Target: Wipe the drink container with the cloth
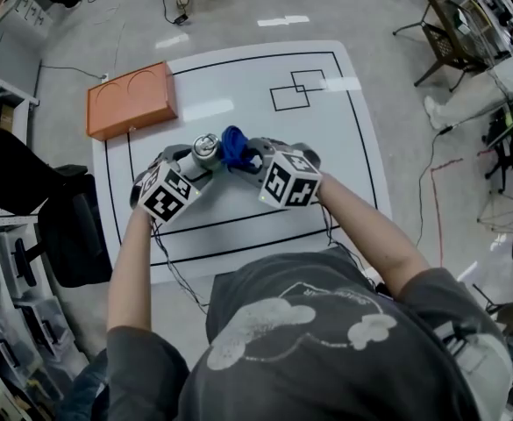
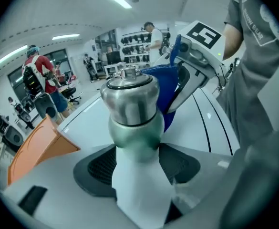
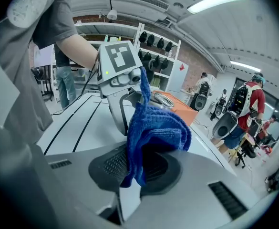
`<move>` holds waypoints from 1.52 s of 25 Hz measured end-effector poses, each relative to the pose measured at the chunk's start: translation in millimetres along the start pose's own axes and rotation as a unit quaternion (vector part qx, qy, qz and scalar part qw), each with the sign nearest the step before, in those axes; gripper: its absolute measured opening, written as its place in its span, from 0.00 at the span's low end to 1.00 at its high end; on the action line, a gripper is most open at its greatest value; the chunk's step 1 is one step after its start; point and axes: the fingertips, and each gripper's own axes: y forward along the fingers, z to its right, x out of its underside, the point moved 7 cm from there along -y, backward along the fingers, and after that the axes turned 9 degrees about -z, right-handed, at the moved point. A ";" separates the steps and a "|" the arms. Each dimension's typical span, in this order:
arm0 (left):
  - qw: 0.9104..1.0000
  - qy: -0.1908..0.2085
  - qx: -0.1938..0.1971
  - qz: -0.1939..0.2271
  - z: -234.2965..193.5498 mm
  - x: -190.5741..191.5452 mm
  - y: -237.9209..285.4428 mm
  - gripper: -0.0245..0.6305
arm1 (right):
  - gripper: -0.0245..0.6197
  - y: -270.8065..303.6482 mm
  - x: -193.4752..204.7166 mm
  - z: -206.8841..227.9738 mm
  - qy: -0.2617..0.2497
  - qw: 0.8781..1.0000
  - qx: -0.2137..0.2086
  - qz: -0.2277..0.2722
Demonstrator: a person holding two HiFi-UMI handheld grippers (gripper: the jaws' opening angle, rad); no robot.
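Metal gleams on the drink container (image 2: 132,113): a rounded, brushed-steel cap with a small knob on top, above a smooth, pale green body that bulges below a dark seam. The left gripper (image 2: 137,163) is clamped on that body, its dark ribbed pads pressing from both sides, and holds the flask over the white table (image 1: 238,77), which is marked with black lines. The right gripper (image 3: 137,168) is clenched on the cloth (image 3: 153,132), a deep blue, nubbly knit bunched into soft folds that lies against the side of the cap. Each gripper's cube bears black-and-white square patterns. An orange rectangular tray (image 1: 131,99) with two round recesses lies at the table's far left corner.
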 end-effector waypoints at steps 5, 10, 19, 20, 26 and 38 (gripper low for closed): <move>0.996 -0.080 -0.041 0.007 10.3 -0.5 0.9 0.46 | 0.10 0.2 0.4 -3.7 0.004 1.000 0.000 0.002; 0.984 -0.158 -0.081 0.010 17.9 -3.8 3.3 0.46 | 0.10 0.6 -1.3 -7.1 -0.001 1.000 -0.001 0.001; 0.940 -0.299 -0.162 0.041 33.0 -13.7 10.2 0.45 | 0.10 -0.2 -4.8 -12.0 -0.021 1.000 -0.004 0.000; 0.937 -0.303 -0.167 0.043 34.4 -14.1 10.5 0.45 | 0.10 -0.4 -3.7 -11.6 -0.021 1.000 -0.004 -0.001; 0.942 -0.289 -0.164 0.052 35.8 -11.7 9.7 0.44 | 0.10 -2.3 -0.4 -11.3 -0.018 1.000 -0.005 0.001; 0.993 -0.103 -0.024 0.059 22.6 8.2 -3.9 0.45 | 0.10 -2.2 -1.7 -7.5 -0.022 1.000 -0.014 -0.001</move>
